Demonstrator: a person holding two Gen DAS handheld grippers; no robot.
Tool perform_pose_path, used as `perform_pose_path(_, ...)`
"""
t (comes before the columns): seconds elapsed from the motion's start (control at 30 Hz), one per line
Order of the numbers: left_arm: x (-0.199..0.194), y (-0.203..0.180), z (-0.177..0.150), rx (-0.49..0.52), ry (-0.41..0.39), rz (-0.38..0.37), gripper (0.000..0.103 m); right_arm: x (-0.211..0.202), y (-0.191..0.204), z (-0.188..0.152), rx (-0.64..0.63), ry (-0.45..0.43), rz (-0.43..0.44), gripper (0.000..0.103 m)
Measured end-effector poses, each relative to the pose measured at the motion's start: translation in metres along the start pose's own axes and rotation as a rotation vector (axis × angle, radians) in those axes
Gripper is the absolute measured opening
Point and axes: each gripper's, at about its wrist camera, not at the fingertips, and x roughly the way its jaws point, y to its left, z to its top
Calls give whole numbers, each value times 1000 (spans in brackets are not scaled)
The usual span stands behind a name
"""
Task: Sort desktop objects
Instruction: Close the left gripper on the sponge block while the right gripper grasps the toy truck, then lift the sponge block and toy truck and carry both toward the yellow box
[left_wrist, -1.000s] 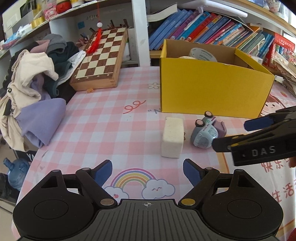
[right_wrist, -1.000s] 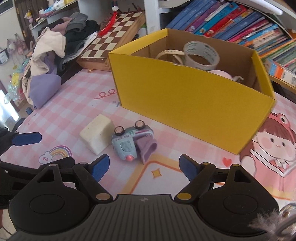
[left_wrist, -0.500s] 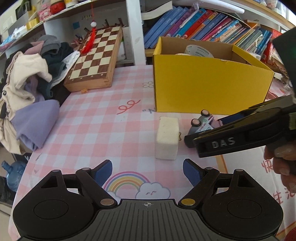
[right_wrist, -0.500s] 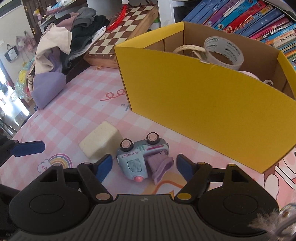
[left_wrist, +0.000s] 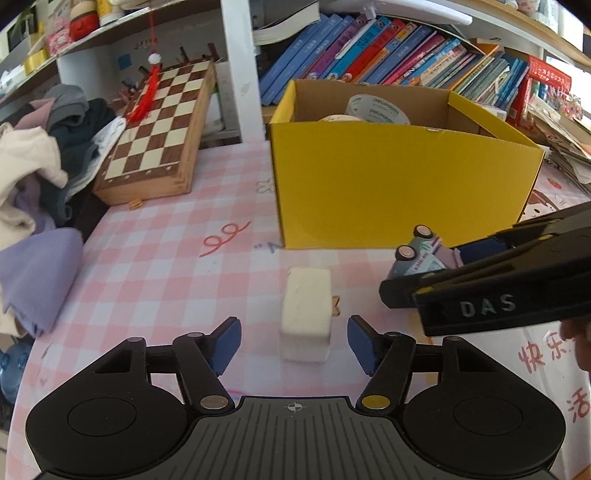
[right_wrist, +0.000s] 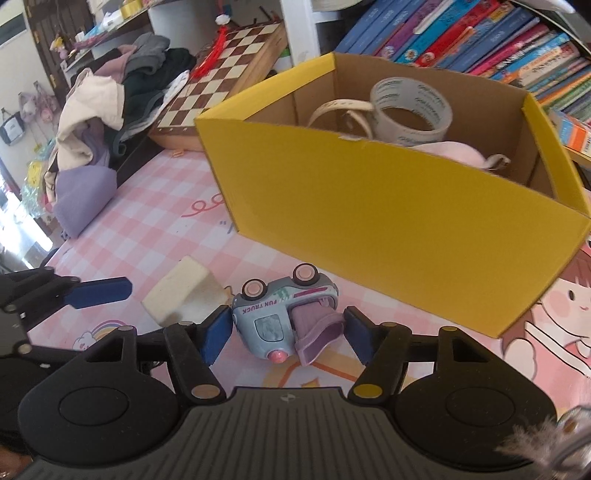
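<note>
A pale, matte foam block (left_wrist: 306, 314), rectangular with softly rounded corners, lies on the pink-and-white checked tabletop (left_wrist: 155, 266), which is printed with cartoon rainbows and clouds. The left gripper (left_wrist: 294, 345) hangs low over it with its jaws spread wide; the blue pads stand on either side of the block's near end, holding nothing, and there is clear space on both sides.

Just to the right of the block lies a glossy plastic toy truck (right_wrist: 286, 319), tipped on its side so that its pink-hubbed wheels point up (the words "FUN TRUCK" read upside down along its light blue body). A lilac scoop-shaped part sticks out at its near end. The right gripper (right_wrist: 286, 334) has its jaws open around the truck, one blue pad next to the cab side and the other next to the lilac part; whether either pad touches cannot be told.

Behind both stands an open yellow box (right_wrist: 388, 221) of plain brown cardboard inside, with straight flat walls. In it sit a wide roll of clear tape (right_wrist: 412, 107), a thin pale hoop and something soft and pink. A folded wooden chessboard (left_wrist: 159, 136) leans at the back left, beside a heap of clothes (left_wrist: 40, 162).
</note>
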Motion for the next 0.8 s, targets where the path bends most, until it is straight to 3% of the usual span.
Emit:
perform_pose_path(0.07,4,-2,2,8,5,-3,57,-4,-4,-1,20,3,-7,64)
perform_pose_path(0.4,21,-5,7,7,36,-28,50,-24,-14,-12,54,10,-48,64)
perform_pose_path(0.47,23,-4,8,-1,42,-38,40,-27,-14,-15,54,13,-60,64)
perform_pose_path(0.63,27,-3,6,2,43,-35,29,-34,-14,-24,61,17,-84,64)
perform_pose_path(0.8,17,2,6,-20,37,-68,25,-43,-13,-33,79,18,-97,64)
